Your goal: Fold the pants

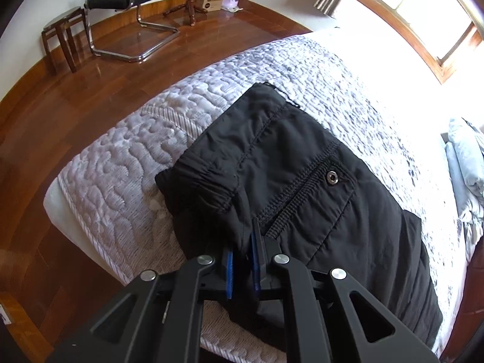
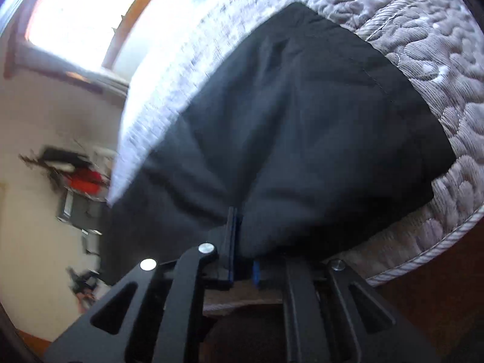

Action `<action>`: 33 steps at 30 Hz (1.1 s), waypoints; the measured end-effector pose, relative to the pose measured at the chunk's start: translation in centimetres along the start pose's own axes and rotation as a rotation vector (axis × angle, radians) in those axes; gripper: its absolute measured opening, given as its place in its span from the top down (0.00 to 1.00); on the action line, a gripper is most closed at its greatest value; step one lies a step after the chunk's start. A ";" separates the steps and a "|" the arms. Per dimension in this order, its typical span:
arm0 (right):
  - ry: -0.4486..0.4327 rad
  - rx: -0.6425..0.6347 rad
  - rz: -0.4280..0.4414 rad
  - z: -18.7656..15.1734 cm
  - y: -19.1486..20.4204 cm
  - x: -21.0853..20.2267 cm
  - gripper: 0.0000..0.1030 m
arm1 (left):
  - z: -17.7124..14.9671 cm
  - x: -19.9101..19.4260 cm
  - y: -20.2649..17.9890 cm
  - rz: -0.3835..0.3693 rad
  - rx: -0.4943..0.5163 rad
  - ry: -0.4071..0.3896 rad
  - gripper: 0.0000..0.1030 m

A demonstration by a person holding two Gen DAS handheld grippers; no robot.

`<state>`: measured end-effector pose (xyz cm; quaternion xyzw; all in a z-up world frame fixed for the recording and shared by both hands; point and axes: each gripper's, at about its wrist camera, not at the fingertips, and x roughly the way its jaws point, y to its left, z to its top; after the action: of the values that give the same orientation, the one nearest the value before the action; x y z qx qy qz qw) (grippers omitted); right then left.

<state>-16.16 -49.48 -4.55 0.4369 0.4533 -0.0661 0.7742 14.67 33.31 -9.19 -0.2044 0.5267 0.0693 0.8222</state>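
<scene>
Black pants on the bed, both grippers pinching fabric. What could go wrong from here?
1. The left gripper pinches the black pants just below the waistband, so only a thin bunch sits between the blue pads; it could slip out on a lift.
2. The pants lie near the edge of the quilted bedspread; a pull could drag them onto the wooden floor.
3. The right wrist view is motion-blurred; the right gripper may grab uneven layers and skew the fold.

Bright daylight pours in through the window (image 1: 423, 9), and it glows so white that the bed (image 1: 378, 69) near it washes out. The left wrist picture is sharp. The right wrist picture is smeared, most on its left side. Both bend round at the edges, with dark corners.
</scene>
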 end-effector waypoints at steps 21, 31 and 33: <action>-0.024 0.280 0.109 -3.9 -6.3 -1.1 0.32 | -7.8 -2.2 -2.8 0.007 0.094 0.077 0.18; -0.064 0.292 0.098 -2.4 -6.6 0.9 0.62 | -8.4 0.7 -3.2 0.015 0.026 0.116 0.18; -0.076 0.257 0.083 -1.5 -5.9 0.9 0.85 | -8.4 0.9 -3.4 0.014 0.018 0.117 0.18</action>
<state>-19.61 -51.70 -9.17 0.5479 0.3930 -0.1079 0.7306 9.16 26.71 -12.17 -0.1972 0.5760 0.0581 0.7911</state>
